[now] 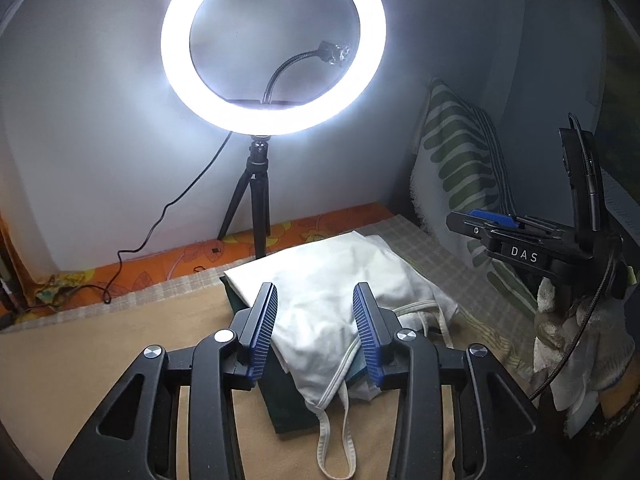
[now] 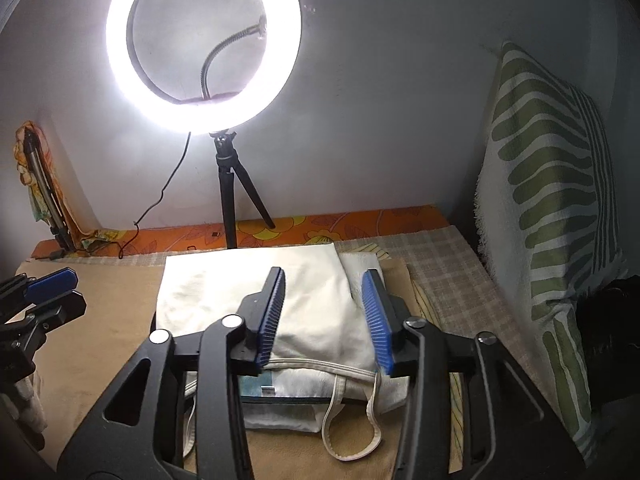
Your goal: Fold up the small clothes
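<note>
White garment [image 1: 320, 292], a small strappy top, lies on a tan cloth-covered surface [image 1: 100, 360], over a dark green folded item [image 1: 280, 396] and other pale fabric. It looks partly folded into a rough rectangle, with thin straps [image 2: 352, 420] trailing loose off the near edge. The left gripper [image 1: 315, 332] hangs just above the garment's near half, its blue pads [image 1: 264, 320] spread wide and holding nothing. The right gripper [image 2: 326, 316] hovers over the same garment, equally wide and empty. The task appears to be between folds. The next move probably calls for pinching the near hem or the loose straps and tucking them over the body of the cloth, with both sides lifted evenly so the stack beneath stays put. A glaring ring light [image 1: 274, 46] on a tripod washes out the wall behind it. A striped green cushion [image 2: 548, 208] leans at the right. How many layers lie under the garment cannot be told, and the grippers' own frames hide its near corners
</note>
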{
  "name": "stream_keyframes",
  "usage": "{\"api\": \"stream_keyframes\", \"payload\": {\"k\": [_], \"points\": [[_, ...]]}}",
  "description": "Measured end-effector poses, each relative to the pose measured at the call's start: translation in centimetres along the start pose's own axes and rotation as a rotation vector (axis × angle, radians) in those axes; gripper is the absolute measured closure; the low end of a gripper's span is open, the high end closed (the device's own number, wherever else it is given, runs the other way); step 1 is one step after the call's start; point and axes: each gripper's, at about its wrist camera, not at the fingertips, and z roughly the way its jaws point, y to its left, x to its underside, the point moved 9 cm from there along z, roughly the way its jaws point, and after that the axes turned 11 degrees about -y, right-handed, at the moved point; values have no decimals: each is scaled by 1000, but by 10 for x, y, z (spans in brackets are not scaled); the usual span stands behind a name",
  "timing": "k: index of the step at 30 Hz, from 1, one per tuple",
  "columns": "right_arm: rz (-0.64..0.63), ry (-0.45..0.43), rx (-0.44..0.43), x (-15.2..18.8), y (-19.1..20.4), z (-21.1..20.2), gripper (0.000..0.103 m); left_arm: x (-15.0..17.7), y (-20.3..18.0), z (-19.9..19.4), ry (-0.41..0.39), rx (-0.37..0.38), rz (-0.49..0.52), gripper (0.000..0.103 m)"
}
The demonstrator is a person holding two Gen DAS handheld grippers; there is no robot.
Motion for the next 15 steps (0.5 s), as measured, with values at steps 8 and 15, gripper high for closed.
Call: {"api": "stream_keyframes", "payload": {"k": [8,15], "points": [[11,-49,20,-3,16,-57,47,3,-11,-54,-41,7,32,40],[49,-61,15,10,36,-97,27,19,-9,-106,-62,-22,64,24]]}}
